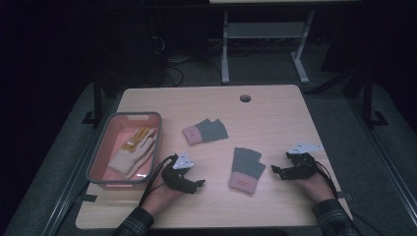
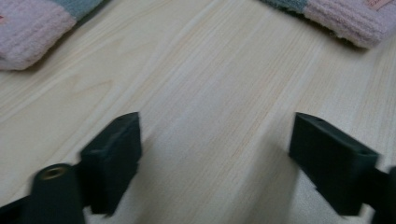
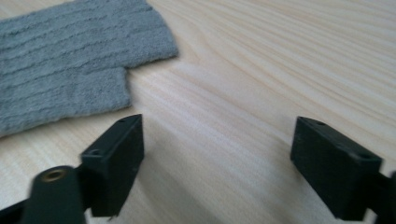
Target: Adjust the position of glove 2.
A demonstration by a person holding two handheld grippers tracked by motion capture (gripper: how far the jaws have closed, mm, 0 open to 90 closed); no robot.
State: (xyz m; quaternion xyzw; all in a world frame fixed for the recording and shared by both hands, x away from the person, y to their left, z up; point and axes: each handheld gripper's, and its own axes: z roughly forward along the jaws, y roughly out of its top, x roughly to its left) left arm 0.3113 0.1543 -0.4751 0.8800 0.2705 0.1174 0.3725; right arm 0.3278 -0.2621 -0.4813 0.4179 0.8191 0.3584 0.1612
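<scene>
Wooden table (image 1: 275,105) carries work. I keep left gripper (image 1: 197,184) and right gripper (image 1: 276,170) released, flanking near mitten (image 1: 245,169) at 12 o'clock, ready for pickup. Far mitten (image 1: 205,132), 11 o'clock. Basket (image 1: 101,152), 10 o'clock, holds gloves (image 1: 133,150).
</scene>
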